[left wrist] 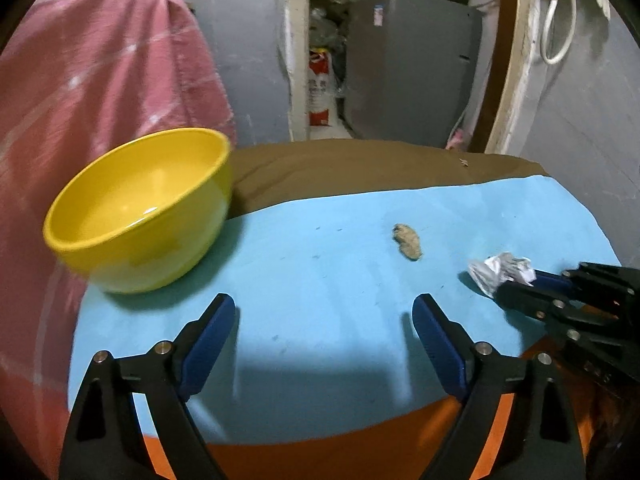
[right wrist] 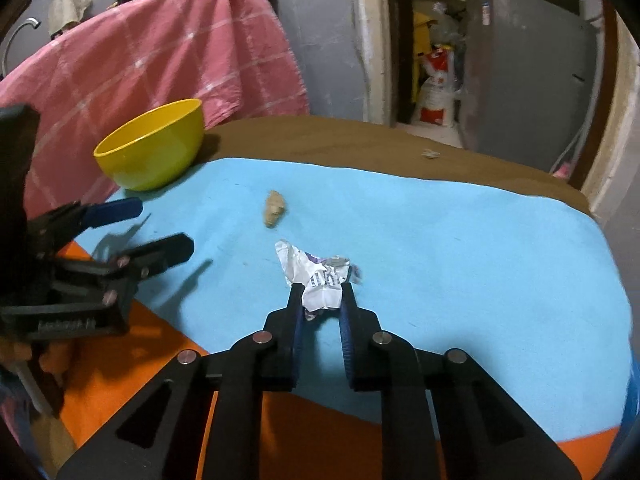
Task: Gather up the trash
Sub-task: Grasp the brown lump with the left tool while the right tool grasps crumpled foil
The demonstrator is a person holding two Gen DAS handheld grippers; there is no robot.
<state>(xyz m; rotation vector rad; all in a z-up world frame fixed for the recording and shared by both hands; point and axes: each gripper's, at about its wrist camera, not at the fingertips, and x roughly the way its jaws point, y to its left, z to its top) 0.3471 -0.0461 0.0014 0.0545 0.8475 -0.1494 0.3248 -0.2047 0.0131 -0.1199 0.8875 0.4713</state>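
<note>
Right claw (right wrist: 320, 294) has its jaws pinched on the crumpled wrapper (right wrist: 316, 276) lying on the desk's blue mat (right wrist: 460, 240); left claw (left wrist: 324, 312) gapes empty; wrapper looks light, soft, crushable; best gripped across its bunched middle.

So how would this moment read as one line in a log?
right gripper: shut on crumpled wrapper | left gripper: open, holding nothing | brown scrap: on blue mat | yellow bowl: no trash inside
</note>
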